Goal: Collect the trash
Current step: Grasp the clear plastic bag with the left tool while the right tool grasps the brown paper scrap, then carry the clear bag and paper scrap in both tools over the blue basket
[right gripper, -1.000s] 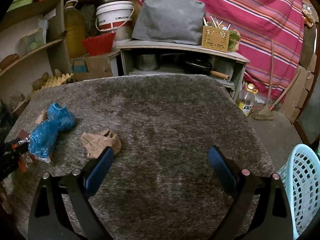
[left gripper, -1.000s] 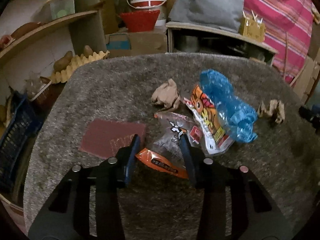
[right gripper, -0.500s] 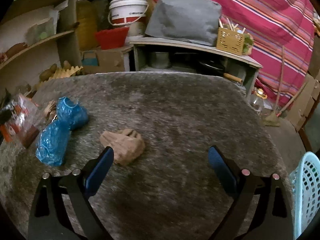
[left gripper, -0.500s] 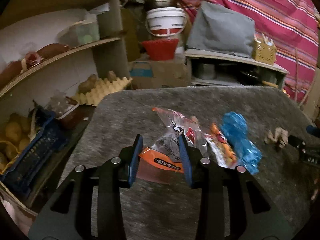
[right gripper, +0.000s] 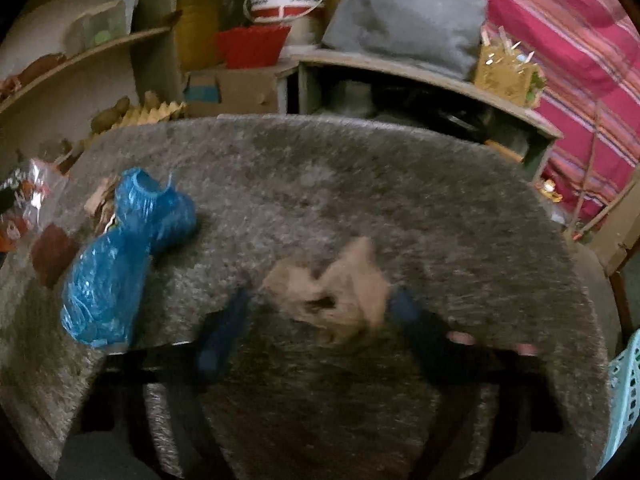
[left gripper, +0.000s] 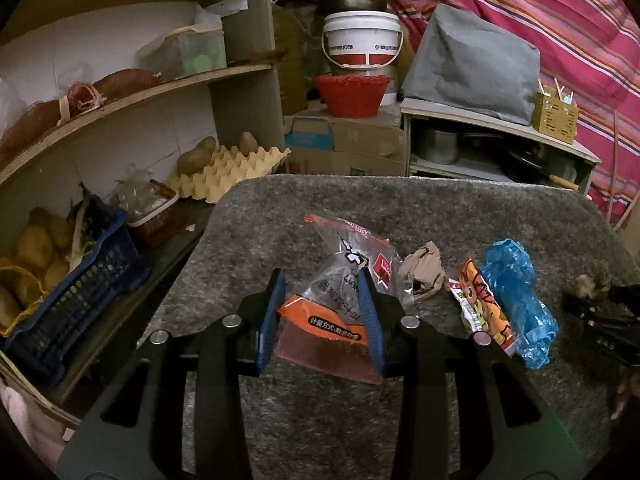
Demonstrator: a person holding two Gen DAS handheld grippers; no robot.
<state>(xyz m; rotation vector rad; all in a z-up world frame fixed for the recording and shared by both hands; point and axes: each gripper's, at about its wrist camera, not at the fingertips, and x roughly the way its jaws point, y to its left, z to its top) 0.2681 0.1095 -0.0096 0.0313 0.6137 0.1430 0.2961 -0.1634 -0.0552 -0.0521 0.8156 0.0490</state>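
My left gripper (left gripper: pixel 322 304) is shut on a clear and orange snack wrapper (left gripper: pixel 340 280) and holds it above the grey carpeted table (left gripper: pixel 440 208). Under it lies a dark red card (left gripper: pixel 320 354). A crumpled brown paper (left gripper: pixel 424 270), an orange cartoon wrapper (left gripper: pixel 482 306) and a crushed blue plastic bottle (left gripper: pixel 516 292) lie to its right. In the blurred right wrist view my right gripper (right gripper: pixel 316 312) has its blue fingers on either side of a crumpled brown paper ball (right gripper: pixel 332 288). The blue bottle (right gripper: pixel 120 252) lies to its left.
Shelves with potatoes, a blue crate (left gripper: pixel 72 288) and an egg tray (left gripper: pixel 228 168) stand left of the table. A light blue laundry basket (right gripper: pixel 624 396) stands at the right edge. A low shelf with a grey bag (left gripper: pixel 468 68) is behind.
My left gripper has lifted the snack wrapper off the table and pulled back. My right gripper has moved left and forward around the brown paper ball, its fingers closing in.
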